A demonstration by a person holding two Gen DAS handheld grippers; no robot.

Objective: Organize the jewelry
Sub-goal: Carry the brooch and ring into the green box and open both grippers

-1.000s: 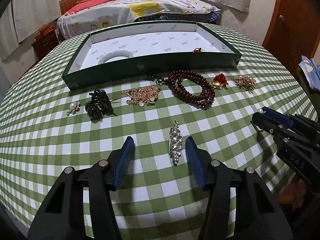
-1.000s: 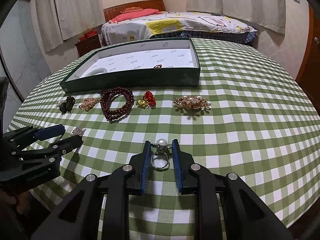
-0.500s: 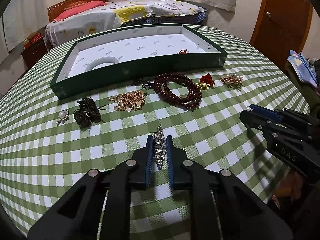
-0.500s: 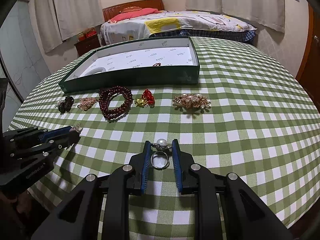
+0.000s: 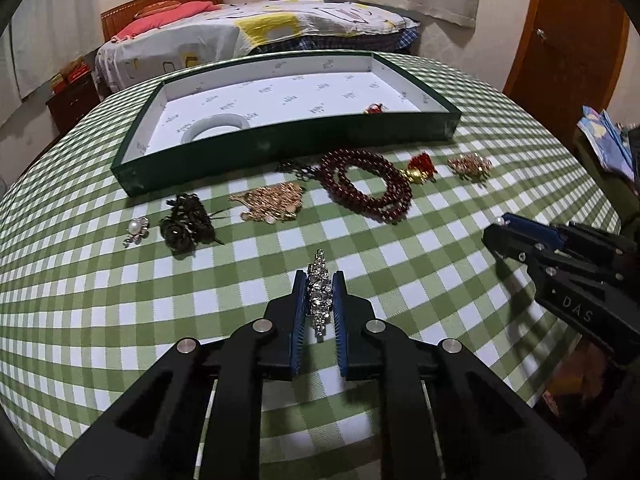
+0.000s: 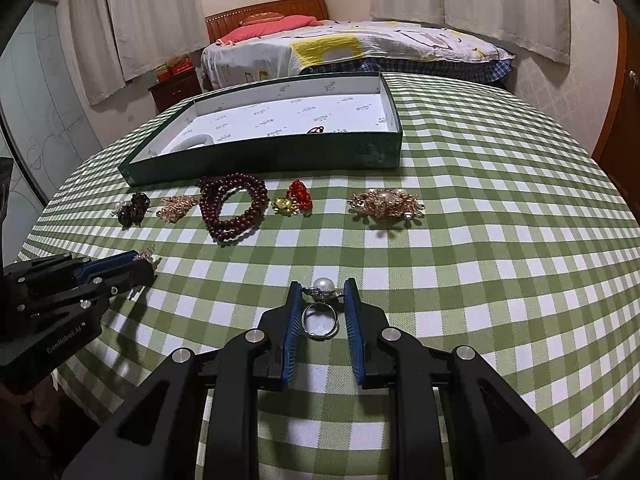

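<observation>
Now that the left gripper (image 5: pixel 319 300), spread wide a second ago, has pressed together on the rhinestone brooch (image 5: pixel 319 289), that piece is secured and looks lifted off the checked cloth, on the near side of the green tray (image 5: pixel 280 146); the right gripper (image 6: pixel 322 307) still pinches the pearl ring (image 6: pixel 321 307), so both seem ready to carry toward the tray

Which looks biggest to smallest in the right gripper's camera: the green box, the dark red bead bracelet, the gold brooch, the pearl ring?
1. Green box, by far.
2. Dark red bead bracelet.
3. Gold brooch, slightly smaller.
4. Pearl ring, held in the right gripper; nearness to the camera enlarges it, so its real size is surely smallest.
</observation>
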